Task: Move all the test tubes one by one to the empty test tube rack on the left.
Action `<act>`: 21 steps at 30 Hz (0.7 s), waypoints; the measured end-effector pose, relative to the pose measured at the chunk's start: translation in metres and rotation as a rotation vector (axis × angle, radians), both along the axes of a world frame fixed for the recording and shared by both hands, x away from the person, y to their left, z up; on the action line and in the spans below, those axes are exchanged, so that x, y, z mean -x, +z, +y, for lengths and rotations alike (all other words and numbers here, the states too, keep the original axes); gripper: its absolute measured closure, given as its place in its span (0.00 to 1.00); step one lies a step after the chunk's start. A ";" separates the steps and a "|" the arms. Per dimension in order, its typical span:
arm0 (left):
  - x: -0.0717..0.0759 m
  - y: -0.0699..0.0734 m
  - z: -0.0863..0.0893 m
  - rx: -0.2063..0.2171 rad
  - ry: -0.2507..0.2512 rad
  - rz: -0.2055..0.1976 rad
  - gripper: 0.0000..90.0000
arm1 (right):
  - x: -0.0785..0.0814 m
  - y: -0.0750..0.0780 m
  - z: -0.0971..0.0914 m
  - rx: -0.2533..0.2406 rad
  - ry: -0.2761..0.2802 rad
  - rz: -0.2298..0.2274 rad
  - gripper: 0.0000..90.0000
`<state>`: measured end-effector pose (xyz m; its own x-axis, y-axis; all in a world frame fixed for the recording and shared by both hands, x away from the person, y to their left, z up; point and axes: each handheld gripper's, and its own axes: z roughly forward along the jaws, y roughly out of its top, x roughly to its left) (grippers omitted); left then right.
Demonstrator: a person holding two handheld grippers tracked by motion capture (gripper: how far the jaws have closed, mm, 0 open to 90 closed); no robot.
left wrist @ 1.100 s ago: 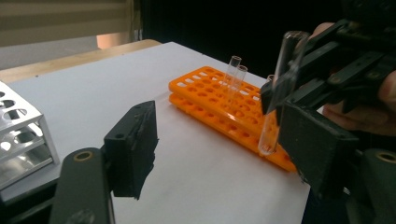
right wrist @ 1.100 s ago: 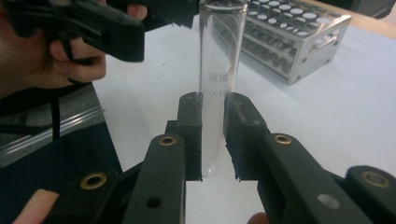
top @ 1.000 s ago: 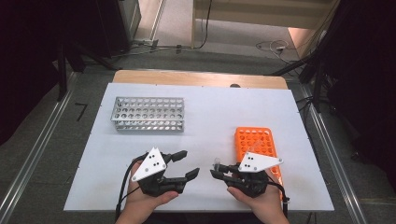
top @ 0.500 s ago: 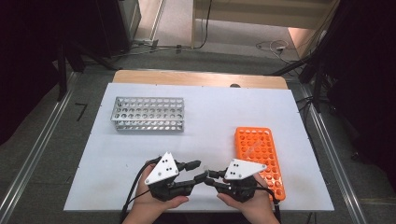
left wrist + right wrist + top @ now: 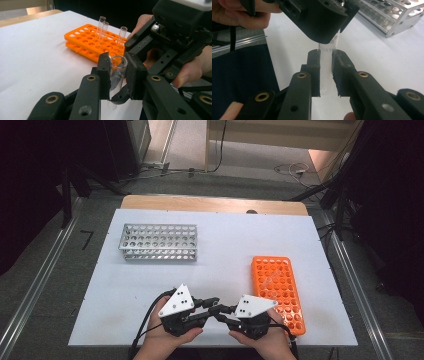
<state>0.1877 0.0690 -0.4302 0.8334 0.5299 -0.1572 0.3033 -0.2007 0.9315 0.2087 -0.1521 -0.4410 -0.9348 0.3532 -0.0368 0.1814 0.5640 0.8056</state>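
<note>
Handover is where you stand: one clear glass test tube (image 5: 117,72) is clamped by both tools at once, in front of you at the near edge of the white tabletop (image 5: 220,250), just beside the near end of the orange plastic tube rack (image 5: 277,292). Your left tool (image 5: 117,75) has just been closing, and its pads now press the tube near its open mouth; your right tool (image 5: 326,72) is clenched on the same tube lower down its length, below the printed marking. From the left gripper view the tube's long axis runs along the jaws, mouth pointing away, rounded bottom toward you. Three more clear tubes (image 5: 102,30) stand upright in the orange rack beyond. The silver metal tube rack (image 5: 159,241) lies well apart from the orange rack, across the tabletop on your left hand's side, so the left tool is likely the one to carry on once the right lets go.
</note>
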 end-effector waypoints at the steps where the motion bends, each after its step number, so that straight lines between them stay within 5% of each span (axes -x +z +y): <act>1: 0.000 -0.001 0.000 0.001 -0.001 0.005 0.82 | 0.000 0.000 0.000 0.002 -0.001 0.000 0.83; 14: -0.004 0.005 0.006 0.013 0.029 0.007 0.83 | -0.004 0.001 -0.004 -0.049 -0.015 0.042 0.80; 21: -0.007 0.012 0.020 0.026 0.067 -0.006 0.84 | -0.009 0.012 -0.015 -0.107 -0.042 0.061 0.65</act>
